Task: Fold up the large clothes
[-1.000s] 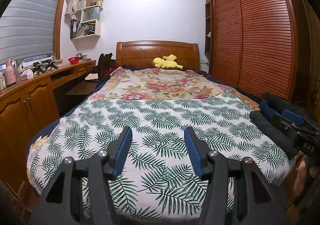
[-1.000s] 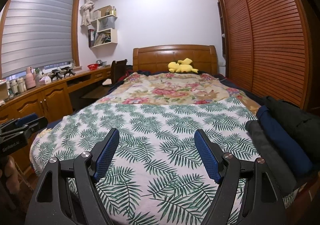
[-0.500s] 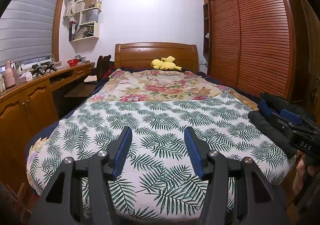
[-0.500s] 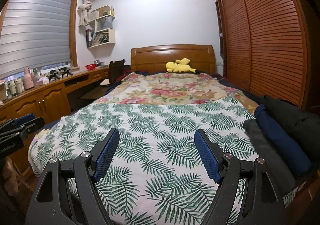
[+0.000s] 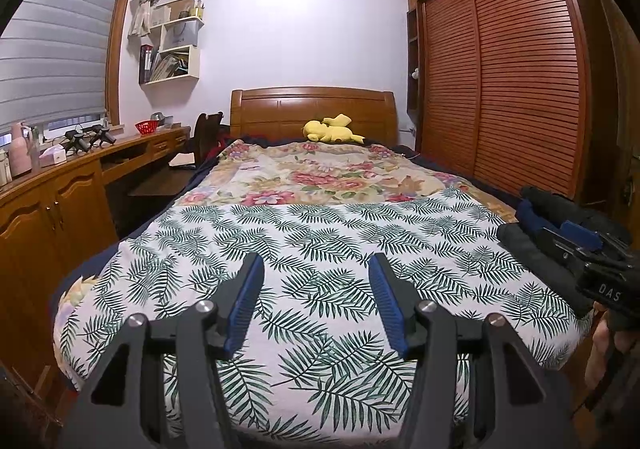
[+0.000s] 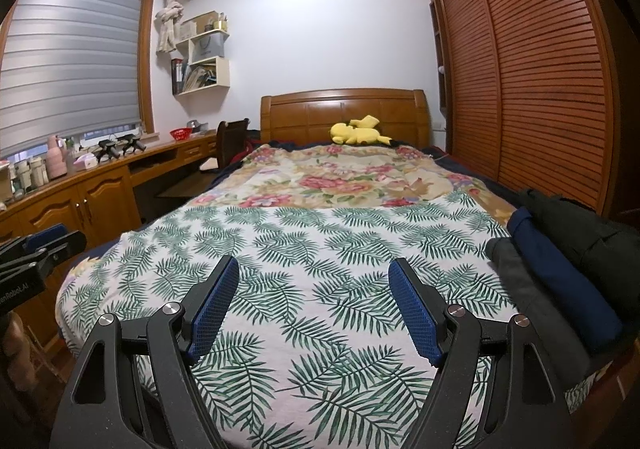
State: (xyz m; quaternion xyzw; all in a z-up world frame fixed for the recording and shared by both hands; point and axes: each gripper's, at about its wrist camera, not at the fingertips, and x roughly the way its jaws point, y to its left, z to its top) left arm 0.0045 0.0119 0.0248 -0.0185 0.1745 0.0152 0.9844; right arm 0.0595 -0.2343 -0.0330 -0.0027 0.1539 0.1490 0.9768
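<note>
Clothes [image 6: 560,269] are seen stacked at the right edge of the bed [image 6: 320,249]: a grey piece [image 6: 532,301] nearest the middle, a navy one [image 6: 560,281] beside it, a black one [image 6: 588,237] far right against the wardrobe [image 6: 520,69]. They look already folded or rolled, but which piece is next can't be told.

Left tongs [image 5: 316,301] are held approx. half open over the near leaf-print cover, nothing between the pads. Right tongs [image 6: 314,309] are spread wider, also w/o anything gripped, and are seen in the left view in front of the pile.

Handling, as judged: fabric is soft and limp, prob. fairly heavy for its bulk; sag is to be expected if lifted from one point. Hold is best taken at a hem or shoulder edge w/ both tongs, well apart, so the cloth is kept flat.
</note>
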